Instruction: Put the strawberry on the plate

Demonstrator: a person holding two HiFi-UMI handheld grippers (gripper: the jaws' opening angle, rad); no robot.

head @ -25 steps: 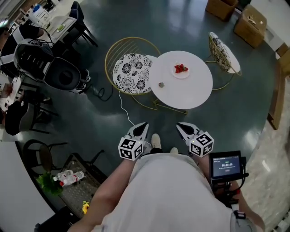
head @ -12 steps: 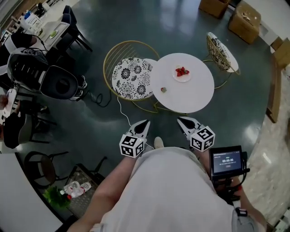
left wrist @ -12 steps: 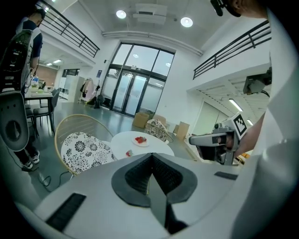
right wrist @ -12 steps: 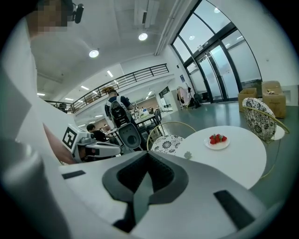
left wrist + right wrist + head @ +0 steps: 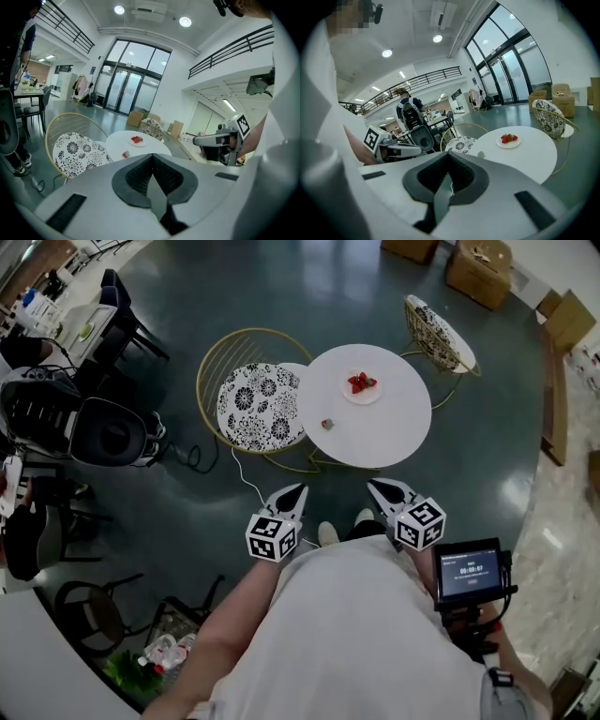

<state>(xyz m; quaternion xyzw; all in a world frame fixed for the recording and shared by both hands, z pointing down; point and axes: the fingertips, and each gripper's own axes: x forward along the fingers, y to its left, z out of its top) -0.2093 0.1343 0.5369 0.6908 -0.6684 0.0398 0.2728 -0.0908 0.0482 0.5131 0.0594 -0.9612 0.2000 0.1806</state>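
A round white table (image 5: 384,432) stands ahead of me. On its far side a white plate (image 5: 362,393) holds a few red strawberries (image 5: 360,382). One loose strawberry (image 5: 327,425) lies near the table's left near edge. My left gripper (image 5: 293,491) and right gripper (image 5: 377,487) hover side by side over the floor, short of the table, both shut and empty. The left gripper view shows the plate (image 5: 137,142) and the loose strawberry (image 5: 125,154) beyond its shut jaws. In the right gripper view the plate (image 5: 508,143) sits far ahead and the loose strawberry (image 5: 480,154) nearer.
A gold wire chair with a patterned cushion (image 5: 255,407) stands against the table's left side, a second patterned chair (image 5: 439,326) behind it at right. A white cable (image 5: 246,470) trails on the floor. Cardboard boxes (image 5: 480,270) sit far back. Dark equipment (image 5: 108,432) stands at left.
Both grippers have come a little forward toward the table, still shut. My view has swung, so the table sits slightly left of where it was.
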